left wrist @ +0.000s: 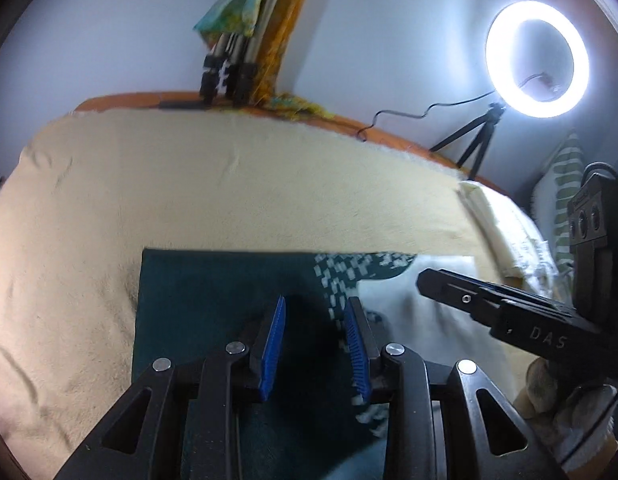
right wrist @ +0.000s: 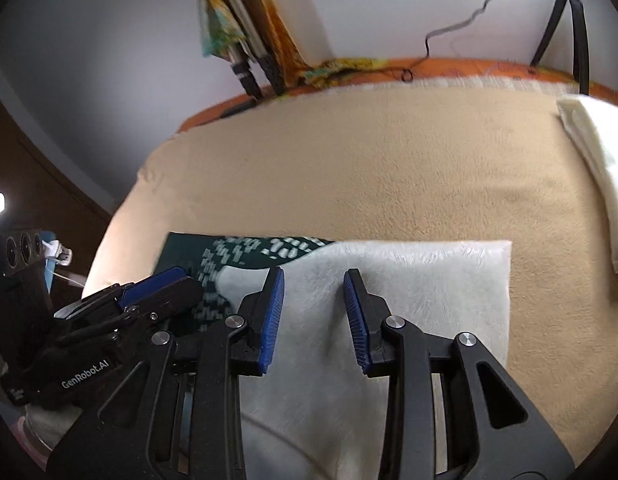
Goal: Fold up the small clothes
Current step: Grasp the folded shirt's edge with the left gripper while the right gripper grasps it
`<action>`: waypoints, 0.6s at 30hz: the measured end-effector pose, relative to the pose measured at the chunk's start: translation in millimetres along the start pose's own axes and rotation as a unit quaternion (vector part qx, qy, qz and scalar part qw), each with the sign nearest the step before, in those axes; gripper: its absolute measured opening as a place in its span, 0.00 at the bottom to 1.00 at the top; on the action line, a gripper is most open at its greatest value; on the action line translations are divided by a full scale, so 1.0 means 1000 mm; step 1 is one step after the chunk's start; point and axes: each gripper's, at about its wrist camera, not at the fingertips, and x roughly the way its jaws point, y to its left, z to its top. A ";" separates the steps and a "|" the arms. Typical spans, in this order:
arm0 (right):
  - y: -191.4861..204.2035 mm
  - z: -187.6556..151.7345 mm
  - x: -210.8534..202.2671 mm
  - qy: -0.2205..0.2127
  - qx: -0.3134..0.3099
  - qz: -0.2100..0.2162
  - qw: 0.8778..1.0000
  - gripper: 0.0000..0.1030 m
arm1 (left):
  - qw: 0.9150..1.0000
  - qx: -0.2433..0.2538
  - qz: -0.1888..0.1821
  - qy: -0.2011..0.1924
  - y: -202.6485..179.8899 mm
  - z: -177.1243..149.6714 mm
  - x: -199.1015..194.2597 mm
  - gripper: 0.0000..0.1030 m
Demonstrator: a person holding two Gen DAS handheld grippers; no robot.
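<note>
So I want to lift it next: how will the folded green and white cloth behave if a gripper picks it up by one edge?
The folded cloth would probably flop and unfold, since it lies limp in soft layers. It looks light for its size. Its fuzzy white face should grip rather than slip on the tan blanket.

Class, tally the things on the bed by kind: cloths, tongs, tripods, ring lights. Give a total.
Cloths: 2, green-and-white cloth, cream cloth
Tongs: 2, left tongs, right tongs
Tripods: 2
Ring lights: 1
Total: 7
</note>
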 end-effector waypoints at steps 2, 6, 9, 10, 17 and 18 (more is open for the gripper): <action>-0.011 -0.003 0.011 0.006 0.013 -0.011 1.000 0.32 | 1.000 -0.011 0.009 0.008 0.011 -0.006 0.012 0.28; -0.029 -0.007 0.013 -0.002 0.034 0.002 0.999 0.25 | 1.000 0.001 -0.004 -0.015 0.016 -0.013 0.010 0.27; -0.026 -0.007 0.013 0.000 0.014 -0.009 1.000 0.24 | 1.000 0.006 -0.003 -0.015 0.014 -0.013 0.009 0.27; -0.024 -0.006 0.012 0.002 0.009 -0.014 1.000 0.24 | 1.000 0.009 0.000 -0.014 0.014 -0.014 0.008 0.27; -0.075 -0.014 -0.037 -0.025 0.061 -0.076 0.995 0.45 | 0.999 -0.005 0.033 -0.015 0.035 -0.025 -0.033 0.27; -0.087 -0.017 -0.044 -0.027 0.080 -0.071 0.994 0.45 | 0.999 -0.013 0.031 -0.020 0.043 -0.028 -0.043 0.27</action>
